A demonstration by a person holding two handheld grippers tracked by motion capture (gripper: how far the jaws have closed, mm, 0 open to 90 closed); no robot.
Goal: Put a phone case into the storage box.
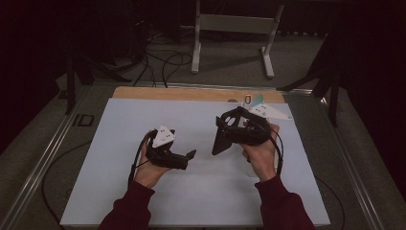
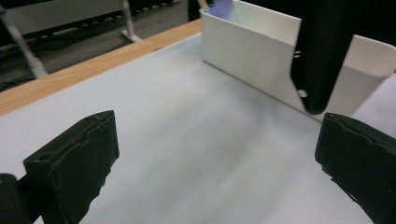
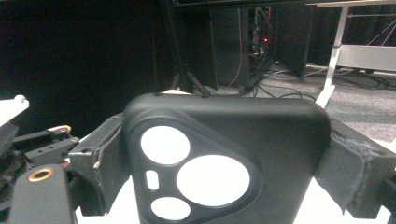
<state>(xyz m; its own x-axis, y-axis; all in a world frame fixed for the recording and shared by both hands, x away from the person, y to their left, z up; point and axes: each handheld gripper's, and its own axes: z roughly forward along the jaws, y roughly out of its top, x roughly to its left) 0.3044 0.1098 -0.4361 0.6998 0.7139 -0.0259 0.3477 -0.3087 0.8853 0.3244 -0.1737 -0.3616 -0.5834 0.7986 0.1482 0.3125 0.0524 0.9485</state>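
One big white table mat [image 1: 191,191] lies under one white box [image 2: 252,51] at its far edge, and one black phone case [image 3: 224,158] hangs above the mat, squeezed in the right gripper [image 1: 230,132]. The left gripper [image 1: 184,158] is wide open and holds nothing. The case could slip and drop, because only its sides are pinched.

Dark red sleeves [image 1: 139,203]. Each hand holds a black gripper: left gripper [image 1: 190,155], right gripper [image 1: 219,136], both topped with grey three-cornered plates.
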